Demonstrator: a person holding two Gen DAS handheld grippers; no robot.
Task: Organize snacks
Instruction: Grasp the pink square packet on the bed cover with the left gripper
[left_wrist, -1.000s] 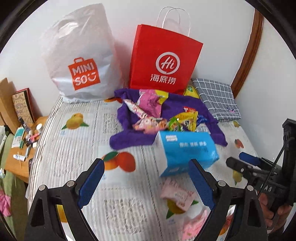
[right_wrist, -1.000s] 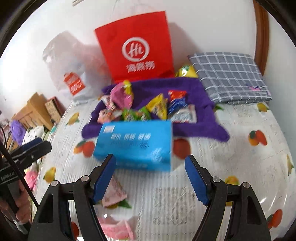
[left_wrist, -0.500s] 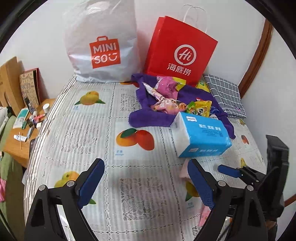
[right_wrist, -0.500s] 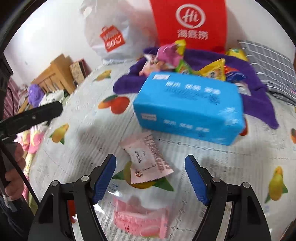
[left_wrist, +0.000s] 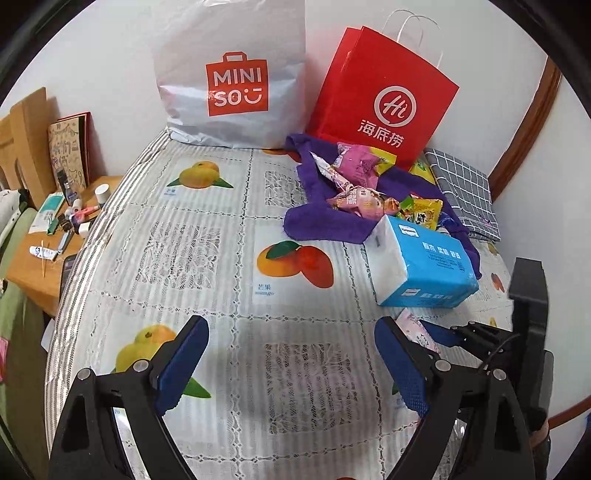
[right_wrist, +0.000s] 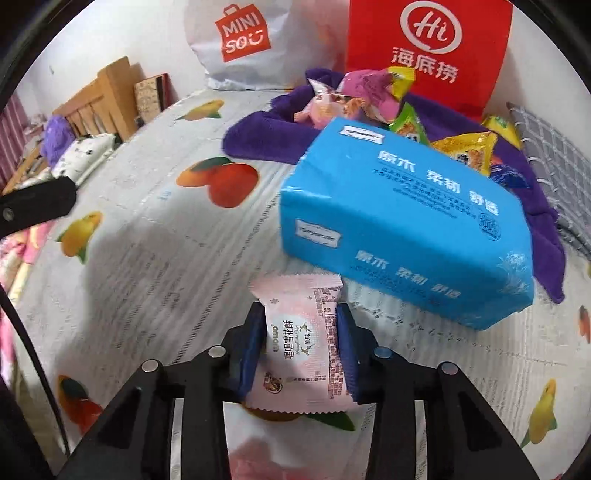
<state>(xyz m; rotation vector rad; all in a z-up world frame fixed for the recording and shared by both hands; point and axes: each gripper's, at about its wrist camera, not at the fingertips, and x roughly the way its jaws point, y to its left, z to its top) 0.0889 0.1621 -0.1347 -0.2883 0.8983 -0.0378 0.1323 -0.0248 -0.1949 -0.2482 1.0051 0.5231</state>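
A pink snack packet (right_wrist: 301, 343) lies on the fruit-print tablecloth (left_wrist: 221, 258), just in front of a blue tissue pack (right_wrist: 399, 221). My right gripper (right_wrist: 301, 312) is closing on this packet, and its blue pads touch both long sides. In the left wrist view the same packet (left_wrist: 413, 326) peeks out beside the right gripper (left_wrist: 443, 332). Several more wrapped snacks (left_wrist: 362, 184) are piled on a purple cloth (left_wrist: 325, 225) behind the tissue pack (left_wrist: 424, 266). My left gripper (left_wrist: 290, 328) hangs open over bare tablecloth, holding nothing.
A red paper bag (left_wrist: 380, 99) and a white Miniso bag (left_wrist: 232, 74) stand against the back wall. A grey checked cloth (left_wrist: 461, 188) lies at the right. A wooden side table (left_wrist: 37, 258) with small items adjoins the left edge. Another pink packet (right_wrist: 258, 458) lies under the right gripper.
My right gripper came down and forward over the pink packet and its jaws closed in from wide open onto its sides. The left gripper drifted back and down, still open.
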